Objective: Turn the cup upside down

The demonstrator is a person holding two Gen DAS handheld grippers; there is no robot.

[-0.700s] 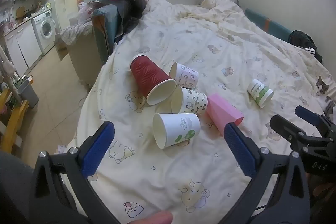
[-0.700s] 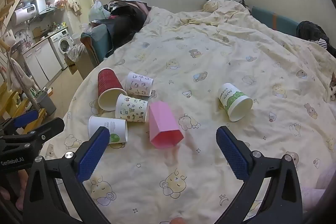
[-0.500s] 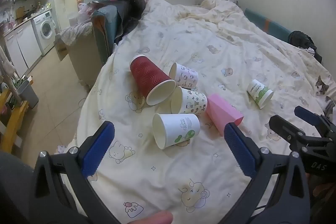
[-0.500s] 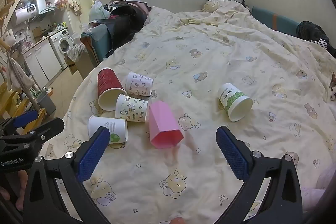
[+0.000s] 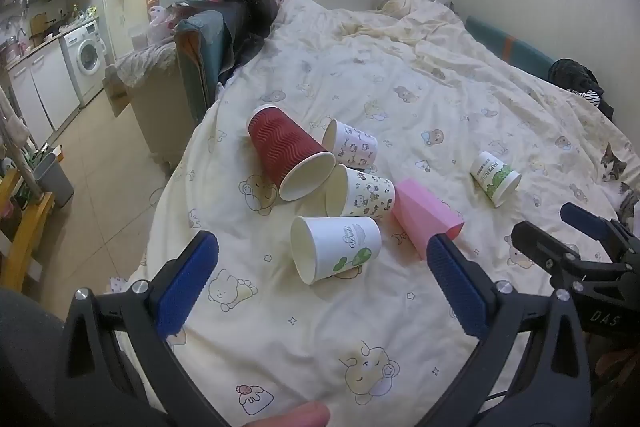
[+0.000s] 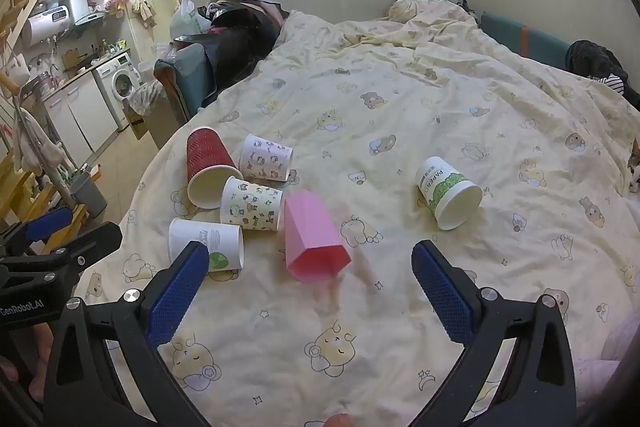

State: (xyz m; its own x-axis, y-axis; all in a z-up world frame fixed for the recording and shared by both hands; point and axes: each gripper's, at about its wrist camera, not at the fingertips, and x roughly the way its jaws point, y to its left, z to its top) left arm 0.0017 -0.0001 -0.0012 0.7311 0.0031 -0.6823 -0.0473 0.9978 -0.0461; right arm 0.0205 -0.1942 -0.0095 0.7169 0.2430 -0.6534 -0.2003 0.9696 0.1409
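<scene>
Cream bedding printed with little bears (image 5: 420,99) covers a wide bed, with a kitchen corner and a washing machine (image 5: 86,61) off to the left side of the room, and a cat (image 5: 614,167) peers in at the far right edge. Six cups lie on their sides on the cover: a red ribbed cup (image 5: 286,151) with its mouth toward the camera, a cartoon-print cup (image 5: 354,147) just behind it and touching it, a yellow patterned cup (image 5: 362,193) in front of that one, and a white cup with a green leaf print (image 5: 336,247) nearest the left gripper (image 5: 320,283). Just beside the yellow one rests a pink faceted cup (image 6: 314,237), and well apart to the right lies a white and green paper cup (image 6: 446,191), its open mouth facing down-right. Both tools hover above the bedding with nothing between their blue pads; the left gripper's fingers stand wide apart, framing the white leaf-print cup, and the right gripper (image 6: 306,287) is likewise spread, with the pink cup just ahead of it
</scene>
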